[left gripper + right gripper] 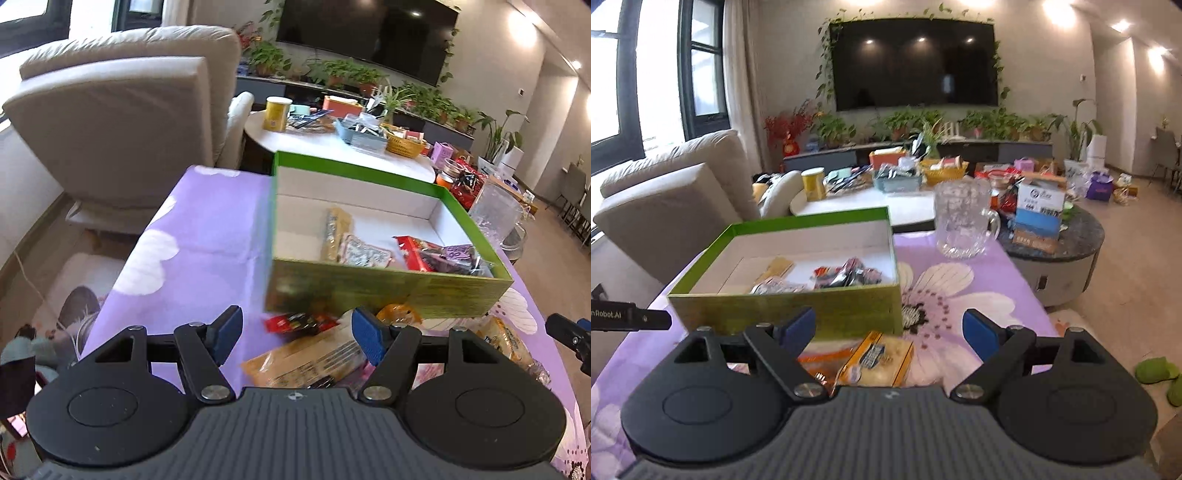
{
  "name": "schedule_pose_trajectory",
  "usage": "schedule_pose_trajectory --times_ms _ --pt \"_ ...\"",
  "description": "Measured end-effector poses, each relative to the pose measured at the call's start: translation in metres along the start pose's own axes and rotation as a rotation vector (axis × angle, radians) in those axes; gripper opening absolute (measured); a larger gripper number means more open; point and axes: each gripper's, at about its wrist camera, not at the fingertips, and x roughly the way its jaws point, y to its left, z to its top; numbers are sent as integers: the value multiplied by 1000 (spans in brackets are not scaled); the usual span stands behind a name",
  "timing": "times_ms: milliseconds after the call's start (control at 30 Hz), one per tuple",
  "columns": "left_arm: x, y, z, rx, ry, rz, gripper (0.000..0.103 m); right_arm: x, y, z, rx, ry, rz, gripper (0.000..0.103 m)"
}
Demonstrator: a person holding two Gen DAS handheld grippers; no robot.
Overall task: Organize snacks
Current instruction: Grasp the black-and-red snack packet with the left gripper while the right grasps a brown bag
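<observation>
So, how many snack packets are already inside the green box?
4 visible in the green box: a tan packet standing left, a pale packet beside it, a red packet, a purple-labelled one rightmost. More may hide behind the near wall.

The left gripper (297,332) pointed forward and downward, its blue-padded fingers (228,334) spread apart with nothing pressed between them. The right gripper (889,332) took a similar downward tilt, jaws likewise standing apart and empty. Each gripper's tip showed at the edge of the other's view, side by side.
</observation>
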Motion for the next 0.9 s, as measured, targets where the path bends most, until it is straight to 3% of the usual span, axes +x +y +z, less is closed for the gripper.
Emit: schedule_pose_trajectory --times_ms 333,467,667,700,800,900 --pt "2 7 -26 -44 89 -7 63 -12 4 -15 -47 27 11 66" --pt "6 -9 -38 -20 134 -40 63 -16 5 -19 -68 26 7 66" --pt "21 -29 -54 45 142 12 63 -23 4 -33 -93 49 13 66" --pt "20 -29 -54 53 124 18 61 -24 4 -35 -98 55 16 66" --pt "21 -30 -55 89 118 42 39 -28 4 -45 -115 77 41 66" --pt "18 -26 -54 73 138 -5 29 -30 10 -50 -144 87 99 66"
